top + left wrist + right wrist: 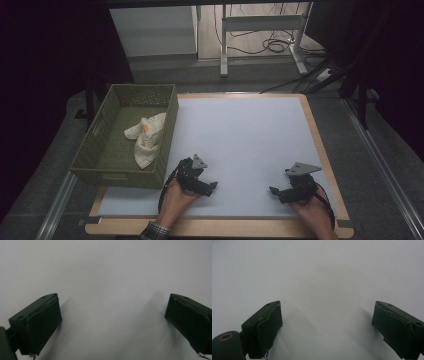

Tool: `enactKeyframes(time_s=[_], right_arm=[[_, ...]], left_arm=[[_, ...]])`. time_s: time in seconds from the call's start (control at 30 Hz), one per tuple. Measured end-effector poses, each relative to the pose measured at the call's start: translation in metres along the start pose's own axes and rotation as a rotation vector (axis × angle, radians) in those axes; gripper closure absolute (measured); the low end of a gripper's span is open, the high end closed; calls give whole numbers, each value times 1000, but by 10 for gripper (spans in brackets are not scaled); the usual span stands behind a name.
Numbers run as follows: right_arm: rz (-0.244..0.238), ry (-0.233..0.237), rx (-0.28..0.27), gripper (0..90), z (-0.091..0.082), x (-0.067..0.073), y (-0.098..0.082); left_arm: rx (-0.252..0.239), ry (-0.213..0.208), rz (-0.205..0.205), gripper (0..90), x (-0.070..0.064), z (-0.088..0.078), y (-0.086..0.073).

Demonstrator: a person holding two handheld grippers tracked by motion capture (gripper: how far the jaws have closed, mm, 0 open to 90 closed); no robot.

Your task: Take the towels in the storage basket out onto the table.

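Observation:
My left gripper (209, 187) rests low on the pale mat (245, 145) near the front edge, just right of a green woven basket (112, 170). Its jaws stand wide apart over bare mat in the left gripper view (113, 320), nothing between them. My right gripper (276, 192) sits at the front right of the mat, also open (327, 325) with only bare mat between its jaws. A crumpled cream cloth (146, 140) with an orange patch lies inside the basket, apart from both grippers.
The basket stands on the table's left side, overhanging the mat's left edge. A wooden table border (320, 150) frames the mat. Beyond the far edge are a desk frame (260, 22) and cables (275, 45) on the floor.

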State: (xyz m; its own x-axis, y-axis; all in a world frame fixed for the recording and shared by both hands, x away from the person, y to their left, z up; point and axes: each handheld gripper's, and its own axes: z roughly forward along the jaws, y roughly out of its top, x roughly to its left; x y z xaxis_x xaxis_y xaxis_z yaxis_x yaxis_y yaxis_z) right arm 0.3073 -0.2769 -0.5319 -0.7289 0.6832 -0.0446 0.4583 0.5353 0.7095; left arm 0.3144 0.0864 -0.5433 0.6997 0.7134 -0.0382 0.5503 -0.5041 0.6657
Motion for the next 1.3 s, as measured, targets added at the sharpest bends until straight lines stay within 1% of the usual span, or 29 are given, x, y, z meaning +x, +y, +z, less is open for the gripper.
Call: enactKeyframes(time_s=[0.1,0.17,0.2,0.33,0.4,0.47,0.5,0.57,0.73,0.83,1.0,1.1,1.17,1.23,1.3], right_arm=[[0,0,-1,94,0,0,0],[0,0,-1,94,0,0,0],[0,0,-1,94,0,0,0],[0,0,-1,94,0,0,0],[0,0,-1,94,0,0,0],[0,0,-1,94,0,0,0],[0,0,-1,94,0,0,0],[0,0,-1,94,0,0,0],[-1,0,-1,94,0,0,0],[-1,0,-1,94,0,0,0],[-1,0,0,94,0,0,0],[-1,0,0,93,0,0,0],[-3,0,-1,94,0,0,0],[-1,1,0,94,0,0,0],[-3,0,-1,94,0,0,0]], left_arm=[[20,-15,6,22,1,1,5],[37,-20,20,25,2,1,8],[39,-20,17,26,2,2,10],[49,-39,33,32,3,1,20],[68,-49,48,33,3,2,25],[91,-35,67,33,1,3,31],[101,-33,77,33,1,4,34],[111,-38,83,33,1,3,40],[131,-44,89,33,3,-2,54],[145,-50,103,33,4,-6,63],[169,-72,101,31,9,-12,79],[187,-66,116,31,11,-16,88],[198,-70,124,30,13,-19,94],[208,-70,125,30,15,-22,99],[229,-63,131,29,17,-24,105]])
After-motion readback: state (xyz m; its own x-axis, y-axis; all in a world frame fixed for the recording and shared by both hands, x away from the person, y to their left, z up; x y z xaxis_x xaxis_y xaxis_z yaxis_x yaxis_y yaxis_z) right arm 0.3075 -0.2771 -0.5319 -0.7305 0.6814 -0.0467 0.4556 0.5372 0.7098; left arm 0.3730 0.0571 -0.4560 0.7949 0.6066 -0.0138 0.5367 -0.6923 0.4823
